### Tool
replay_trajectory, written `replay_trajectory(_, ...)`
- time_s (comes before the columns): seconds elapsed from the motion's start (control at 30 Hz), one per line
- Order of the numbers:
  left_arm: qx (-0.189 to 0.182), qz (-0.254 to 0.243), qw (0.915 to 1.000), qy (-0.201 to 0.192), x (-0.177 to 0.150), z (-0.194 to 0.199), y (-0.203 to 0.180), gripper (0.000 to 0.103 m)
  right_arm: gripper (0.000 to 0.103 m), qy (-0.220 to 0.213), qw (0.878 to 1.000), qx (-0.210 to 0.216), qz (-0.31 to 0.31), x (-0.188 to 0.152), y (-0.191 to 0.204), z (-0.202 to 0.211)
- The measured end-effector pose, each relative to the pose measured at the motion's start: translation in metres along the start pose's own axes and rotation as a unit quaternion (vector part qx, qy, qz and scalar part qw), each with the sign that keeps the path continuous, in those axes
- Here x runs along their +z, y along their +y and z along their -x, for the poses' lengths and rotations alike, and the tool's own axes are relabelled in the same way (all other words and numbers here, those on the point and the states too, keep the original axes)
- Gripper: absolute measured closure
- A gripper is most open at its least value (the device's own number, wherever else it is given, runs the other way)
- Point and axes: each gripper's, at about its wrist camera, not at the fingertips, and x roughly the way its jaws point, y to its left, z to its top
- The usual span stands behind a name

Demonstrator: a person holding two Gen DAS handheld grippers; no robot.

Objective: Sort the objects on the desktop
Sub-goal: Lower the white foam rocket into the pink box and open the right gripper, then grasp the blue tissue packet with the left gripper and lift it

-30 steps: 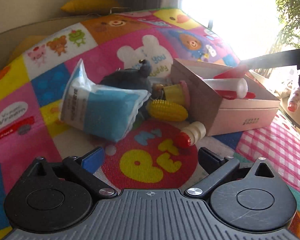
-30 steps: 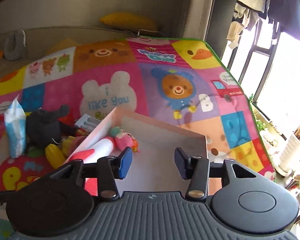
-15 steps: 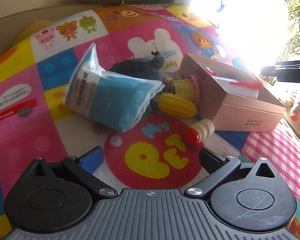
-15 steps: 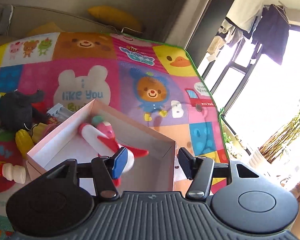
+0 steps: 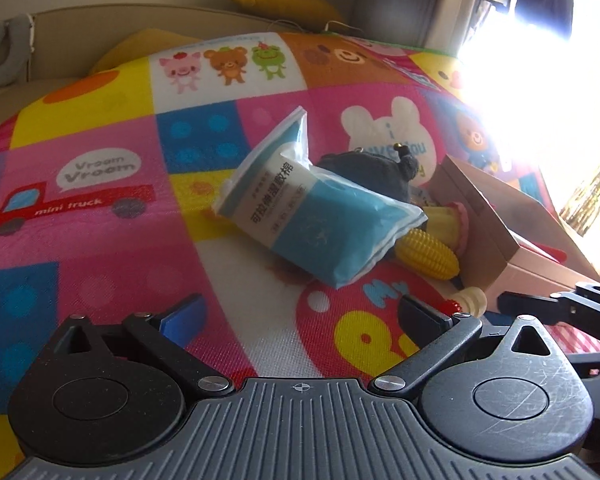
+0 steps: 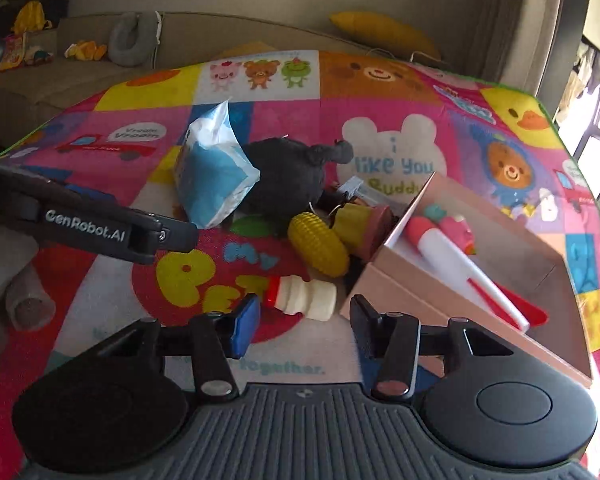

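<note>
**Right gripper lined up on small bottle; both grippers empty**

Right gripper (image 6: 302, 322): jaws spread wide, nothing held, hovering low over the play mat (image 6: 112, 312). Left gripper (image 5: 300, 316): likewise wide apart and empty, set back from the pile.

Nearest item: a small cream bottle with red cap (image 6: 302, 298), lying on its side just ahead of the right gripper and close beside the pink box (image 6: 416, 300). Judged light, rigid and ribbed; liable to roll. Best taken across the ribbed body.

Behind it: yellow toy corn (image 6: 318, 244), judged hard and bumpy, grippable mid-length. Then a blue-and-white soft pack (image 6: 214, 178), judged light, crushable and slippery, leaning on a dark plush toy (image 6: 288, 178), soft and easily pinched anywhere.

Inside the box: a white-and-red tube (image 6: 452, 262) and a small pink figure (image 6: 456, 230).
</note>
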Motion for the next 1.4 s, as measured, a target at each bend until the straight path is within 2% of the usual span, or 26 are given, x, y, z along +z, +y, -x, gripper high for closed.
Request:
replay_trajectory(0.07, 0.002, -0.009, 0.9999, -0.004, -0.001, 0.002, -0.003, 0.0, 0.054, 0.01, 1.0, 0.003, -0.021, 0.004, 0.002, -0.016)
replay_trajectory(0.13, 0.008, -0.019, 0.9997, -0.008, -0.002, 0.004, -0.006, 0.0, 0.055, 0.016, 0.999, -0.011, -0.025, 0.005, 0.005, -0.028)
replay_trajectory(0.17, 0.011, -0.024, 0.9996, -0.009, -0.003, 0.004, -0.008, 0.0, 0.063, 0.014, 0.999, -0.013, -0.032, 0.004, 0.004, -0.029)
replay_trajectory(0.2, 0.012, -0.029, 0.9995, -0.01, -0.003, 0.004, -0.01, 0.0, 0.082, 0.015, 0.999, -0.009, -0.039, 0.003, 0.003, -0.027)
replay_trajectory(0.3, 0.022, -0.042, 0.9989, -0.006, -0.003, 0.002, -0.015, 0.0, 0.082, 0.009, 0.998, 0.003, -0.055, -0.005, -0.006, -0.009)
replay_trajectory(0.37, 0.029, -0.055, 0.9981, -0.003, -0.002, 0.0, -0.02, 0.0, 0.086, 0.007, 0.998, 0.004, -0.063, -0.016, -0.016, 0.006)
replay_trajectory(0.5, 0.04, -0.091, 0.9949, -0.012, 0.004, -0.002, -0.037, 0.0, 0.086, 0.019, 0.995, -0.024, -0.095, -0.048, -0.04, 0.03)
replay_trajectory(0.6, 0.009, -0.113, 0.9934, -0.01, 0.009, -0.002, -0.056, 0.0, 0.086, 0.024, 0.99, -0.042, -0.135, -0.072, -0.058, 0.044)
replay_trajectory(0.67, 0.004, -0.129, 0.9915, -0.015, 0.008, -0.003, -0.07, 0.0, 0.085, 0.024, 0.987, -0.044, -0.152, -0.077, -0.063, 0.052)
replay_trajectory(0.73, 0.023, -0.143, 0.9892, -0.022, 0.008, -0.006, -0.081, 0.0, 0.076, 0.01, 0.987, -0.042, -0.152, -0.076, -0.062, 0.058)
replay_trajectory(0.77, 0.032, -0.143, 0.989, -0.021, 0.009, -0.008, -0.083, 0.0, 0.064, 0.003, 0.989, -0.034, -0.145, -0.074, -0.06, 0.058)
replay_trajectory(0.8, 0.04, -0.139, 0.9894, -0.017, 0.01, -0.009, -0.083, 0.0, 0.045, -0.004, 0.991, -0.022, -0.133, -0.071, -0.056, 0.056)
replay_trajectory(0.87, 0.046, -0.133, 0.99, -0.009, 0.012, -0.01, -0.082, 0.0, 0.035, -0.012, 0.994, -0.017, -0.108, -0.065, -0.048, 0.047)
replay_trajectory(0.93, 0.054, -0.142, 0.9884, -0.004, 0.011, -0.008, -0.081, 0.0, 0.035, -0.005, 0.996, -0.011, -0.089, -0.057, -0.043, 0.032)
replay_trajectory(0.97, 0.058, -0.148, 0.9873, -0.002, 0.01, -0.007, -0.081, 0.0, 0.041, 0.003, 0.996, -0.007, -0.093, -0.053, -0.044, 0.024)
replay_trajectory(1.0, 0.061, -0.153, 0.9864, 0.0, 0.009, -0.006, -0.08, 0.0, 0.06, 0.008, 0.995, -0.004, -0.098, -0.049, -0.045, 0.019)
replay_trajectory(1.1, 0.067, -0.155, 0.9856, 0.005, 0.008, -0.005, -0.076, 0.0, 0.083, 0.01, 0.995, 0.002, -0.102, -0.046, -0.046, 0.016)
replay_trajectory(1.2, 0.076, -0.154, 0.9851, 0.004, 0.009, -0.005, -0.072, 0.0, 0.091, 0.005, 0.995, -0.008, -0.103, -0.054, -0.048, 0.025)
replay_trajectory(1.4, 0.1, -0.17, 0.9802, -0.017, 0.027, -0.021, -0.074, 0.0, 0.091, 0.009, 0.991, -0.055, -0.118, -0.079, -0.065, 0.044)
